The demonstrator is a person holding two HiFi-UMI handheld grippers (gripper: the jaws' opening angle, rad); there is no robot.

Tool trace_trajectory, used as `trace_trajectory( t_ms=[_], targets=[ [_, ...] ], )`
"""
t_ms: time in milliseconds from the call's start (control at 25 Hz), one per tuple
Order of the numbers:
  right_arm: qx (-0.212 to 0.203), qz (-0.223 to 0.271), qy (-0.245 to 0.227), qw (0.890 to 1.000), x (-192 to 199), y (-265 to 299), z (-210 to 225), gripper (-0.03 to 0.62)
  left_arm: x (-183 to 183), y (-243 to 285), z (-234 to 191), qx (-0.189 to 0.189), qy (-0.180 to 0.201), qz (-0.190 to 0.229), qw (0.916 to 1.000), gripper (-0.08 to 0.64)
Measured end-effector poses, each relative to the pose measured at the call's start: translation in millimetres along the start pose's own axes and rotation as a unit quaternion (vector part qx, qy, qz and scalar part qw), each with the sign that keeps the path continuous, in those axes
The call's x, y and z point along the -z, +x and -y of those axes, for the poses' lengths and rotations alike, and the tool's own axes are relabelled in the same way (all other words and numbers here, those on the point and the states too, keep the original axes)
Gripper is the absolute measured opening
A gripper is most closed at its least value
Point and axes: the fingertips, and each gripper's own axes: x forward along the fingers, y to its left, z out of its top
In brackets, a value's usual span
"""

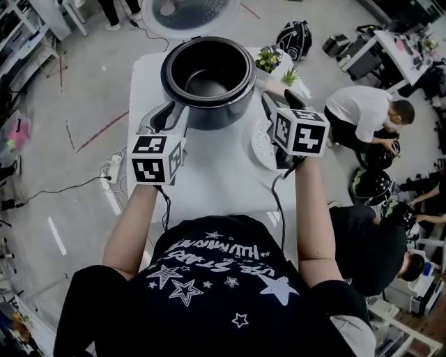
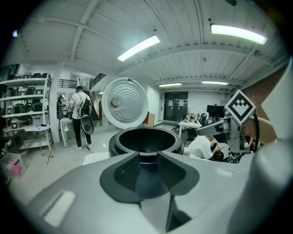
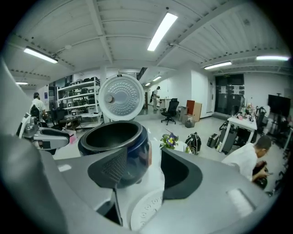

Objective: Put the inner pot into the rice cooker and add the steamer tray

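The dark rice cooker [image 1: 209, 80] stands at the far end of the white table [image 1: 209, 181], its round lid [image 1: 188, 8] swung open behind it. The black inner pot [image 1: 208, 70] sits inside the cooker, empty. A white perforated steamer tray [image 1: 262, 150] lies flat on the table right of the cooker, partly hidden under my right gripper [image 1: 279, 102]. That gripper is open, and the tray [image 3: 146, 210] shows below its jaws [image 3: 139, 164]. My left gripper [image 1: 169, 115] is open just in front of the cooker [image 2: 145, 139], with nothing between its fingers [image 2: 145, 157].
Two small potted plants [image 1: 269, 58] stand at the table's far right corner. People [image 1: 366, 108] sit on the floor to the right among bags. A power strip and cables [image 1: 111, 167] lie on the floor at the left. Shelving [image 2: 27, 109] lines the left wall.
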Motion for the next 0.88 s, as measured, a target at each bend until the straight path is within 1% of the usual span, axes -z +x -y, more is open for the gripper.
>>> trace_trajectory(
  t_ms=[80, 200, 240, 320, 640, 880],
  targets=[
    [0.015, -0.01, 0.012, 1.0, 15, -8, 11, 0.255, 6, 0, 7, 0.007, 0.007, 0.002, 0.9999, 0.095],
    [0.046, -0.016, 0.027, 0.998, 39, -24, 29, 0.252, 17, 2, 23, 0.028, 0.013, 0.001, 0.9995, 0.013],
    [0.057, -0.015, 0.028, 0.998, 46, -29, 36, 0.25, 21, 3, 30, 0.036, 0.016, -0.003, 0.9992, 0.003],
    [0.078, -0.023, 0.035, 0.996, 64, -40, 51, 0.249, 29, 8, 45, 0.054, 0.022, -0.015, 0.9982, 0.003],
    [0.129, -0.078, 0.085, 0.985, 137, -69, 101, 0.245, 70, 32, 98, 0.112, 0.041, -0.068, 0.9905, 0.003],
    [0.138, -0.118, 0.107, 0.977, 176, -74, 133, 0.244, 91, 49, 130, 0.138, 0.052, -0.093, 0.9846, 0.003]
  ],
)
